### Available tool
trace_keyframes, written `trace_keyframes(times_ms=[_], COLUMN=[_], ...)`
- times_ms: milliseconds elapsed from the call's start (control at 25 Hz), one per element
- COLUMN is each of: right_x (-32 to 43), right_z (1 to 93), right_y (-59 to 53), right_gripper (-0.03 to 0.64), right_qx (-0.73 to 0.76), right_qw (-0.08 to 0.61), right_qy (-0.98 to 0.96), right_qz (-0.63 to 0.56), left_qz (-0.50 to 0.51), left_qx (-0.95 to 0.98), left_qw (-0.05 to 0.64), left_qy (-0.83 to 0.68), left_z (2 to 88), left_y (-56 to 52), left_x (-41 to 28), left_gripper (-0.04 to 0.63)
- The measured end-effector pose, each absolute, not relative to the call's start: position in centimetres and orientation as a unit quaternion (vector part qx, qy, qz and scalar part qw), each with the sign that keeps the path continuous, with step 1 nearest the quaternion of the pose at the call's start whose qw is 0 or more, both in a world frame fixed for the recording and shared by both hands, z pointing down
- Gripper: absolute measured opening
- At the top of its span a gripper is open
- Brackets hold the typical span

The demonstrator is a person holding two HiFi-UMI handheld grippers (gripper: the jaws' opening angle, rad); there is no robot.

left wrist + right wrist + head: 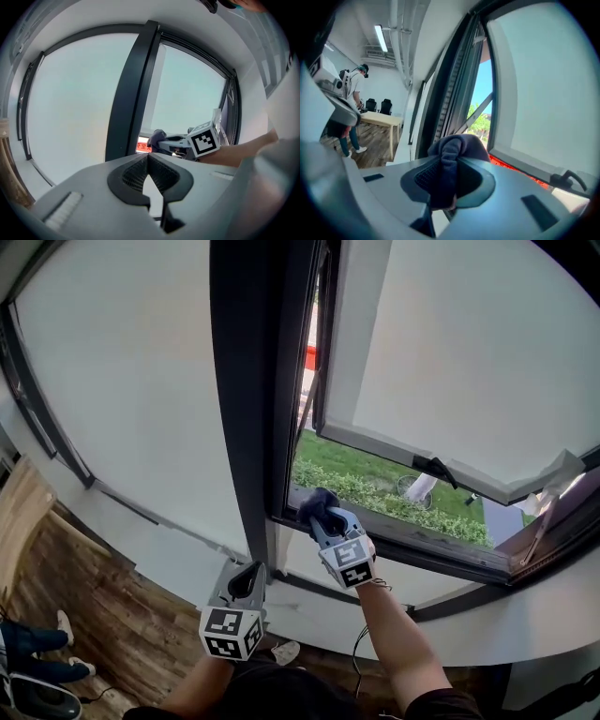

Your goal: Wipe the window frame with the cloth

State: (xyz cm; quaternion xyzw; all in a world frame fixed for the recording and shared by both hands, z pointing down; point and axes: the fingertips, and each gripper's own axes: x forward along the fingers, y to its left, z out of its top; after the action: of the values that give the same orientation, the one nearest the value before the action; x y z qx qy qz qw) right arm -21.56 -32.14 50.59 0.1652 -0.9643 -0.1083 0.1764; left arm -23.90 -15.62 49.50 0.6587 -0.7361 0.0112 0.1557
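A dark blue cloth (317,503) is pinched in my right gripper (324,515), which is shut on it and presses it against the lower left corner of the dark window frame (281,399). In the right gripper view the cloth (451,161) bulges out between the jaws, close to the frame's upright (452,84). My left gripper (247,579) hangs lower, below the sill, shut with nothing in it. In the left gripper view its jaw tips (149,165) meet, and the right gripper (171,142) with the cloth (156,138) shows beyond.
The window sash (450,381) is swung open outward, with grass and bushes (375,486) below. A white wall (169,559) runs under the sill, above a wood floor (84,615). A person (349,112) stands by a table (379,121) in the room behind.
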Motion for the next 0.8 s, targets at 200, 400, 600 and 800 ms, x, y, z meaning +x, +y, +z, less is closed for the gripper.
trace_keyframes(times_ms=[200, 400, 600, 800], right_x=[-16.1, -8.8, -1.0, 6.5], right_z=[44.3, 42.0, 41.6, 43.2], right_y=[-30.7, -30.5, -29.9, -28.1], right_gripper=[0.077, 0.078, 0.08, 0.081], right_qx=[0.253, 0.36, 0.441, 0.512], right_qw=[0.057, 0.009, -0.02, -0.018], right_qy=[-0.959, -0.929, -0.895, -0.858], right_qz=[-0.117, -0.086, -0.062, -0.043], left_qz=[0.01, 0.012, 0.014, 0.023], left_qx=[0.688, 0.722, 0.761, 0.801], left_qw=[0.139, 0.126, 0.111, 0.097], left_qy=[-0.712, -0.68, -0.639, -0.591], left_z=[48.2, 47.3, 46.7, 46.1], left_y=[-17.9, -20.5, -23.0, -24.5], left_x=[-21.8, -18.9, -14.9, -10.3], left_gripper=[0.008, 0.008, 0.008, 0.008])
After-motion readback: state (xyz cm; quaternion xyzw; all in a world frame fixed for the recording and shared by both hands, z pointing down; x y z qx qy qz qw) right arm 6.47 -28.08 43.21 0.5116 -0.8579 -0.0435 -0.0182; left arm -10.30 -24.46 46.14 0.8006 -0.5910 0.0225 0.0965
